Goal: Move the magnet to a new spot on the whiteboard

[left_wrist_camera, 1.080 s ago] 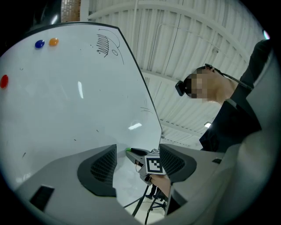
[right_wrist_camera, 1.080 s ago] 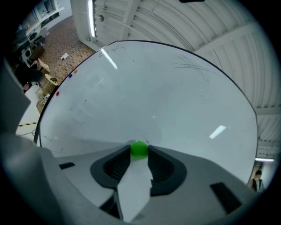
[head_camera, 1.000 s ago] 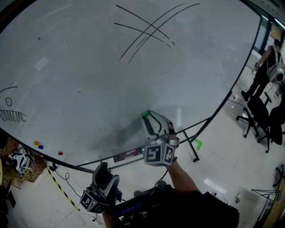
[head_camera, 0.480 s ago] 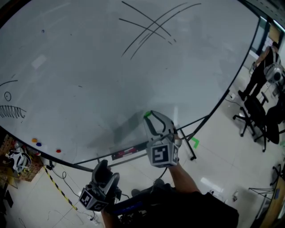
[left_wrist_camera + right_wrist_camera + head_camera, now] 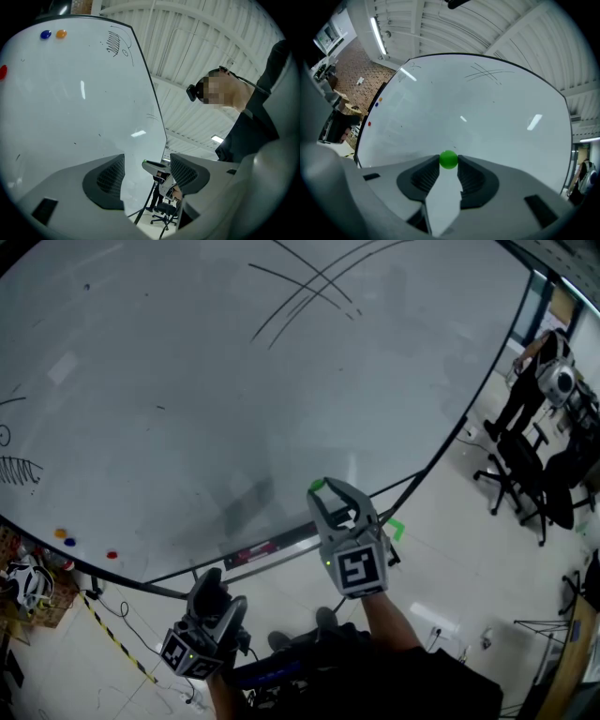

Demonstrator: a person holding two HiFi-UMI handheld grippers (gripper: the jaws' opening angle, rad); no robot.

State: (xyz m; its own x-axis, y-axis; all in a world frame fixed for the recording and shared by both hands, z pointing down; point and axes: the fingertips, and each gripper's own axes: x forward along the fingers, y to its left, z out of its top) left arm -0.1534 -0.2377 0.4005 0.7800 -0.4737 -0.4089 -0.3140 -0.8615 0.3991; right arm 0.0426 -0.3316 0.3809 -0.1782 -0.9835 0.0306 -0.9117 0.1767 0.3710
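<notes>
Ahead, the right gripper (image 5: 319, 489) reaches toward the whiteboard (image 5: 187, 381) on an outstretched forearm (image 5: 389, 620). Its jaws pinch a small green magnet (image 5: 449, 159) at their tips, near the board's lower edge. The left gripper (image 5: 212, 579) is held low below the board, jaws apart and empty.

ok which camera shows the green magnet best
The right gripper view: the green magnet sits large and centred, pinched by the right tool at its jaw tips, with the whiteboard behind. The head view shows only a green bit at that tool's tip; the left gripper view, a tiny distant green speck.
</notes>
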